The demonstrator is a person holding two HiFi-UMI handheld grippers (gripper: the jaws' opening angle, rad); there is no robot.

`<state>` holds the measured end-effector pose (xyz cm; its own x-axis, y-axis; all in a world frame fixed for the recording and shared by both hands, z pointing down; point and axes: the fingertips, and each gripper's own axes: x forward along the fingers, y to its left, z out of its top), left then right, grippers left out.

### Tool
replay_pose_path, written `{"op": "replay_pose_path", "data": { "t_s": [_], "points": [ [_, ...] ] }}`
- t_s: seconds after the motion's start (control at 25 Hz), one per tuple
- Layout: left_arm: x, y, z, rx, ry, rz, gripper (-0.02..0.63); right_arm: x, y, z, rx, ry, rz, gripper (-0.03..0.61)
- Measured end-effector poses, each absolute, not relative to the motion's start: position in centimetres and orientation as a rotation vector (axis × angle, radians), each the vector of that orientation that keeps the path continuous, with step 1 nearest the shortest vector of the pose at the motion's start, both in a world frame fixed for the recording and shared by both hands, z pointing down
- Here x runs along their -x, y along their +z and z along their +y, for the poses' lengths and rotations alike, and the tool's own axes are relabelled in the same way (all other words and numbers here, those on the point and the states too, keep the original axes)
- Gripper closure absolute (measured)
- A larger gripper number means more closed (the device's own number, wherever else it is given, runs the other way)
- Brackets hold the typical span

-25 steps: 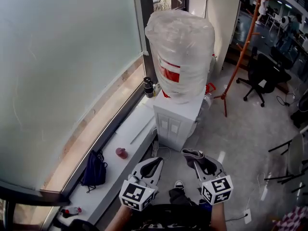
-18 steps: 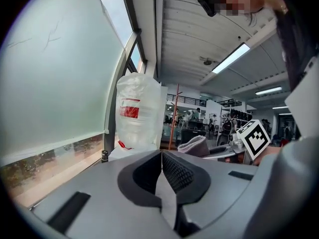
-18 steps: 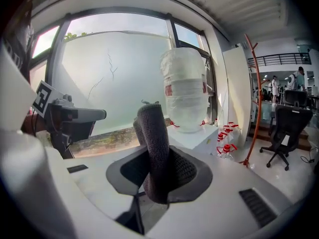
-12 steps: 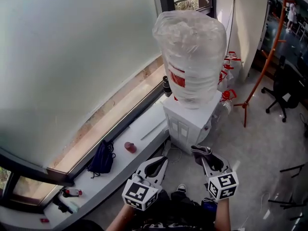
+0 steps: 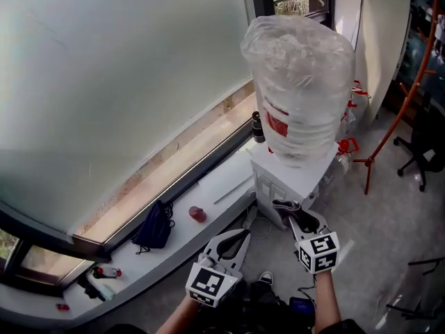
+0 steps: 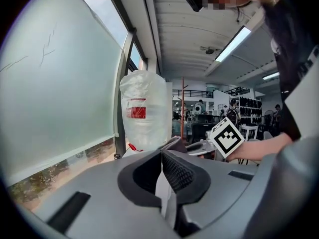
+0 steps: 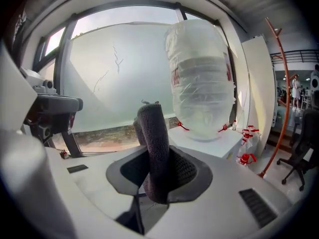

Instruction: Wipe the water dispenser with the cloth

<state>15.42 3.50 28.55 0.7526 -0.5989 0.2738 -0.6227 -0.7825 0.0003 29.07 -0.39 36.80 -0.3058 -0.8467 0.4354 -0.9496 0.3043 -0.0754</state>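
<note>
Left tool point(image 5: 238, 240) sits low at 6 o'clock, its jaws pinched together with nothing between them. Just to its right, the right tool point(image 5: 290, 214) is clamped on the dark grey cloth point(image 7: 153, 148), and a fold pokes up past the jaws. At 12 o'clock from that tool, close ahead, stands the white water dispenser point(image 5: 286, 179), with its plastic-wrapped bottle point(image 5: 303, 82) on top.

right claw point(image 5: 300, 218) + cloth point(image 5: 284, 204) | moved forward | now just beside water dispenser point(image 5: 295, 181) front
</note>
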Motion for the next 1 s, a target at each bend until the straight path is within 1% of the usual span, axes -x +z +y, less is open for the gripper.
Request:
{"op": "replay_pose_path", "data": {
  "t_s": [0.28,0.56,0.8,1.0],
  "points": [
    [-13.9,29.8,2.0,-2.846,0.395,-0.980,0.594,-27.3,36.8,-9.2,-1.565,0.209,-2.147,0.471],
    [-10.1,29.9,0.7,-2.836,0.412,-0.993,0.594,-23.8,38.1,-17.4,-1.492,0.017,-2.011,0.471],
    [-6.4,30.1,-1.8,-2.796,0.421,-1.060,0.594,-22.9,40.1,-23.1,-1.535,0.045,-1.923,0.469],
    [-5.2,30.4,-3.2,-2.781,0.415,-1.061,0.594,-25.5,41.7,-22.5,-1.624,0.120,-1.833,0.469]
  ]
}}
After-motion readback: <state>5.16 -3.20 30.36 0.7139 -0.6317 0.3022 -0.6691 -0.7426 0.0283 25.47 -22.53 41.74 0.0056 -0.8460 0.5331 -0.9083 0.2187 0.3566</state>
